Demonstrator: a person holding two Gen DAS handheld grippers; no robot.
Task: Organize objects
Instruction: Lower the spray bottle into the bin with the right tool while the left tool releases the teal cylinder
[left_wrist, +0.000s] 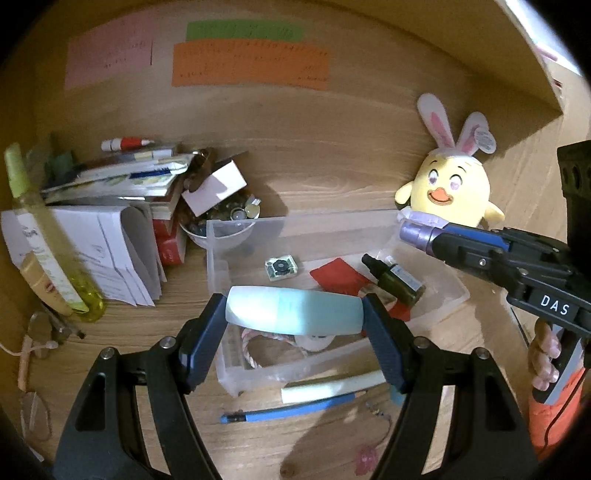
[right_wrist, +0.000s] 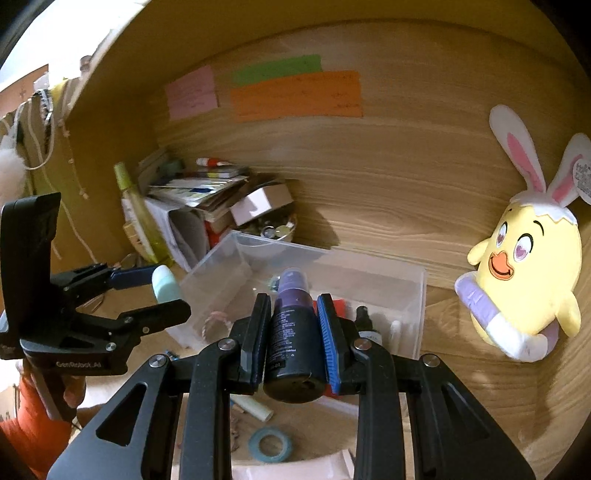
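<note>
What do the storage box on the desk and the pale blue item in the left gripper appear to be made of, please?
The storage box looks like clear, slightly frosted rigid plastic: the contents and wood grain show through its walls. The pale blue item, clamped in the left gripper, appears to be smooth matte plastic with a soft sheen, possibly a squeeze tube or bottle; its exact material stays uncertain.

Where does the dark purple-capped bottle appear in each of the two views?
Left wrist view: far right, the dark bottle pokes out sideways from the right gripper.
Right wrist view: bottom centre, clamped between the jaws.
Shared landmark: the yellow chick plush.
</note>
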